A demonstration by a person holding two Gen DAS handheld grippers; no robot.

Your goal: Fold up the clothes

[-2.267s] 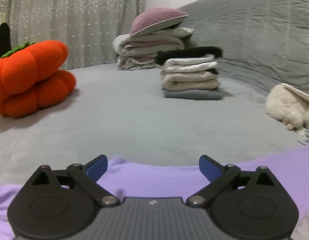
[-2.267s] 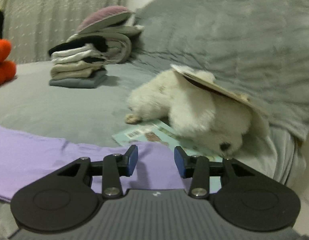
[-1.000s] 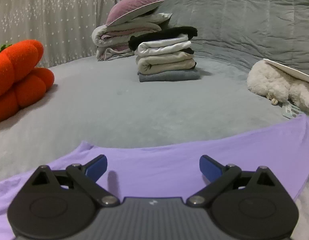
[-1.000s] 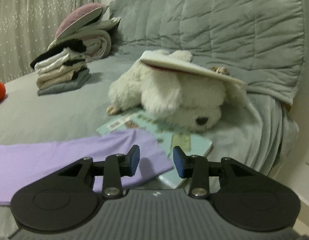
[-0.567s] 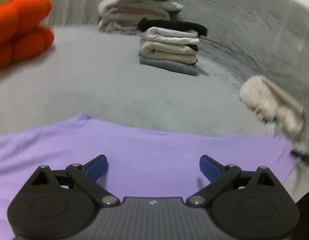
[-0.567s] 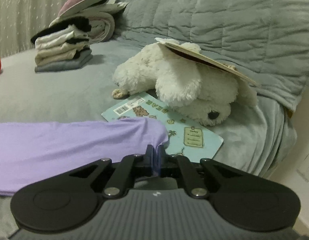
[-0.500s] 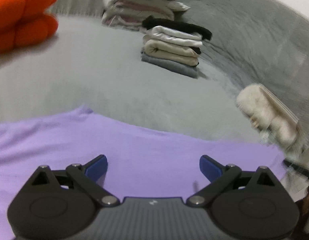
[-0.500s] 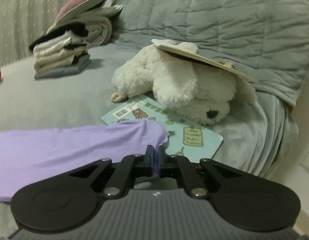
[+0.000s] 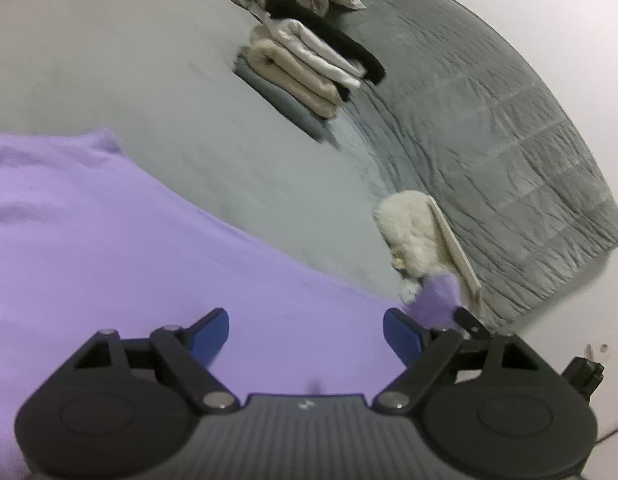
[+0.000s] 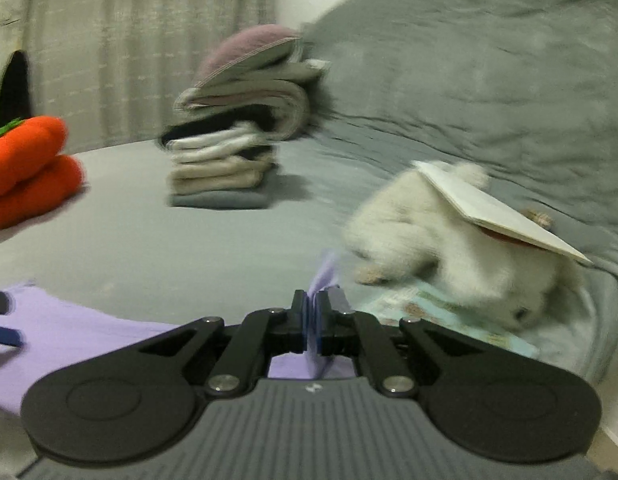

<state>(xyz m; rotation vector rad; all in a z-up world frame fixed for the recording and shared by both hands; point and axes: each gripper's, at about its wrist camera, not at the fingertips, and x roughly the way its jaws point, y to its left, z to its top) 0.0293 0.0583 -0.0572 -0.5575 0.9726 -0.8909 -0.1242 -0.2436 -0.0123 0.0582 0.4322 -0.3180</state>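
While the left gripper (image 9: 305,330) hovers over the purple garment (image 9: 109,248) spread on the grey bed (image 9: 129,60), jaws closing on nothing, the right gripper (image 10: 317,322) pinches its far end. A thin pinch could slip, spoiling the fold. The garment's long axis runs left to right.

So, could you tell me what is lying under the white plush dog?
A light-blue printed card pokes out from under the white plush dog; how far it extends underneath is hidden. A book rests on top.
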